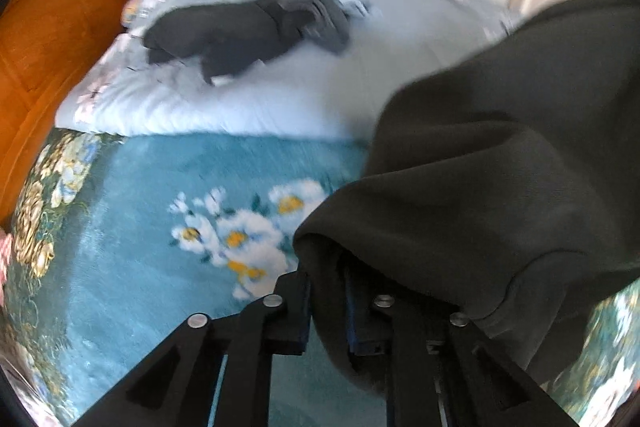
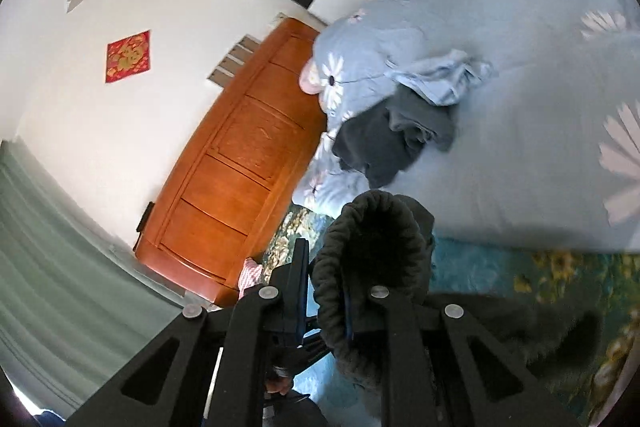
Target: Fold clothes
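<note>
A dark, thick fleece garment hangs lifted over the bed, filling the right of the left wrist view. My left gripper is shut on a fold of its edge, and the cloth drapes over the right finger. In the right wrist view my right gripper is shut on the same garment's ribbed cuff, which bulges up between and above the fingers. The rest of the garment trails off to the lower right, blurred.
A teal floral blanket covers the bed below the grippers. Beyond it lies a pale blue daisy duvet with a heap of dark and grey clothes and a light blue garment. An orange wooden headboard stands at the left.
</note>
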A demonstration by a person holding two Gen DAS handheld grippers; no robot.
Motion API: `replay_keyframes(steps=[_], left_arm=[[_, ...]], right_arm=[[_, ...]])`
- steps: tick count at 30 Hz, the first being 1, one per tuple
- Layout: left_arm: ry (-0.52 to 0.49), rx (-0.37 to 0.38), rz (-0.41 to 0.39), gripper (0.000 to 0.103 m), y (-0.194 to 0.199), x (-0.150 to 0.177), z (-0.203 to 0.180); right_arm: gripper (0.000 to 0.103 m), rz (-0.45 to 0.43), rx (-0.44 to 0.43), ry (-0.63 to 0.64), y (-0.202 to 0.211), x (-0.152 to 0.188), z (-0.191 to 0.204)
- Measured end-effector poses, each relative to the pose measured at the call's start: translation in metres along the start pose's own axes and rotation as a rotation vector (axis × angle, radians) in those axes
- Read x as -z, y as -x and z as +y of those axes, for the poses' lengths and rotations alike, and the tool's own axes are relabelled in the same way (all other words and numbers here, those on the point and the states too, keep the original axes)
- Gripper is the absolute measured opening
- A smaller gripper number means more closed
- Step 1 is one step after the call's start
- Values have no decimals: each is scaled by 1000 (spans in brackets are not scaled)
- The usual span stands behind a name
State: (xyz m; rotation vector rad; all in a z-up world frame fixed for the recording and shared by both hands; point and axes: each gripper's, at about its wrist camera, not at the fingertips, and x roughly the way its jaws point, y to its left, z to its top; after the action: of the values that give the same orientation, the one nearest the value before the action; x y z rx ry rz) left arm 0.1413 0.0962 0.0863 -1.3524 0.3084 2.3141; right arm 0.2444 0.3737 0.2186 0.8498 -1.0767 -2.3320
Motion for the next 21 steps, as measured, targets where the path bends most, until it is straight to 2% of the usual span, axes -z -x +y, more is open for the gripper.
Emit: replay_keyframes(steps=[2,5,7,9,10,13,17,19,21], left_arm=[[54,-6,-55,12,18,-20,18],[94,-60,-161,11,61,-63,48],[105,-114,-264,11,107,-96,67],[130,-137,-370,11,153,-116,87],[135,-149,-424,11,175,-122,95],[116,-201,-518,11,212,-114,103],[-1,-319,-469,11,189,-74,79],[-37,-306,-413,11,164,-45,64],[14,-206,-335,11,138,-20,52]], right_arm=[[14,-10,-17,23,7,-14,11],[14,-68,-51,124,-1,-52,53],[14,-114,-72,200,-5,-78,83],[14,-173,-94,252,0,-97,108],[14,-196,-99,274,3,-102,115],[14,-252,-111,329,10,-107,128],[14,-227,-70,325,6,-83,107],[14,-200,-18,295,5,-71,85],[14,-181,29,262,7,-63,66]])
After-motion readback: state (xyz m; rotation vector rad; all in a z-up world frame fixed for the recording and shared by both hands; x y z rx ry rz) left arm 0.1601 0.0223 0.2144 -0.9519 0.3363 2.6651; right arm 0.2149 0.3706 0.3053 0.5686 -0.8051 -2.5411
